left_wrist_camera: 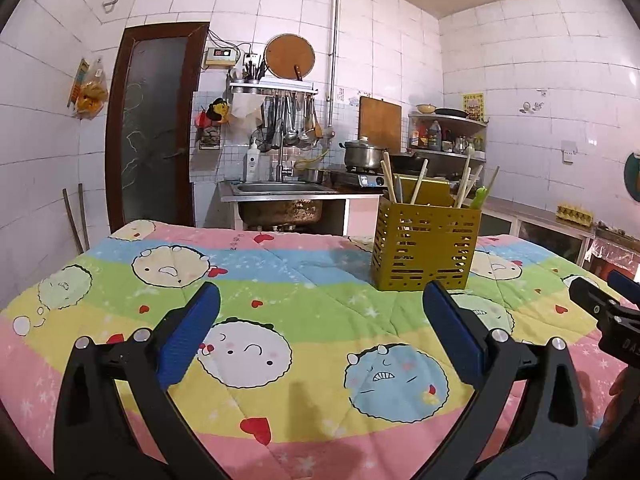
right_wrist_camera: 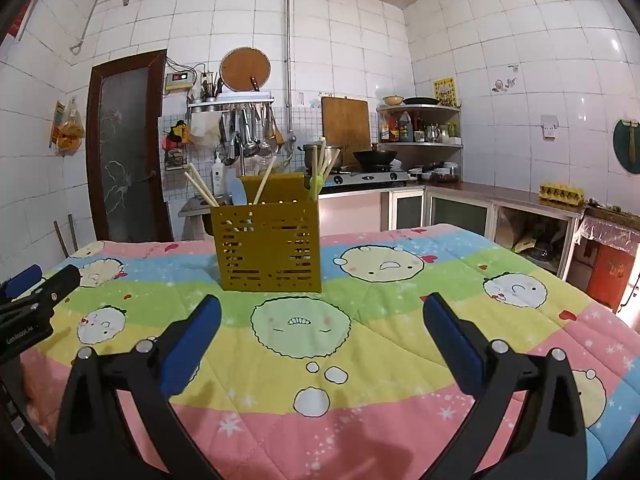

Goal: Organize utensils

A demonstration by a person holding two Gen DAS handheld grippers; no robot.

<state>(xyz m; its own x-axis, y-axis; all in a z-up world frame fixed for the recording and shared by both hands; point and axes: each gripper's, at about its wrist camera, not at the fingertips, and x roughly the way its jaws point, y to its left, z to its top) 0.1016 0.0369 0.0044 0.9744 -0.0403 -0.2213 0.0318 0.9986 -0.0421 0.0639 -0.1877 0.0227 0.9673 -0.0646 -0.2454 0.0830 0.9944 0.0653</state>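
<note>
A yellow slotted utensil holder [left_wrist_camera: 425,245] stands upright on the quilt-covered table [left_wrist_camera: 280,280]; it also shows in the right wrist view [right_wrist_camera: 269,245]. Several wooden chopsticks [right_wrist_camera: 202,190], a blue utensil [right_wrist_camera: 237,192] and a green utensil [right_wrist_camera: 314,184] stick out of it. My left gripper [left_wrist_camera: 320,308] is open and empty, hovering over the quilt, with the holder ahead to its right. My right gripper [right_wrist_camera: 322,316] is open and empty, with the holder just ahead to its left. Each gripper shows at the edge of the other's view: the right one [left_wrist_camera: 608,300], the left one [right_wrist_camera: 36,292].
The table carries a pastel cartoon quilt [right_wrist_camera: 360,340]. Behind it are a sink [left_wrist_camera: 280,188], a rack of hanging utensils [left_wrist_camera: 288,120], a stove with a pot [left_wrist_camera: 362,156] and wok [right_wrist_camera: 374,156], corner shelves [right_wrist_camera: 420,124] and a dark door [left_wrist_camera: 152,128].
</note>
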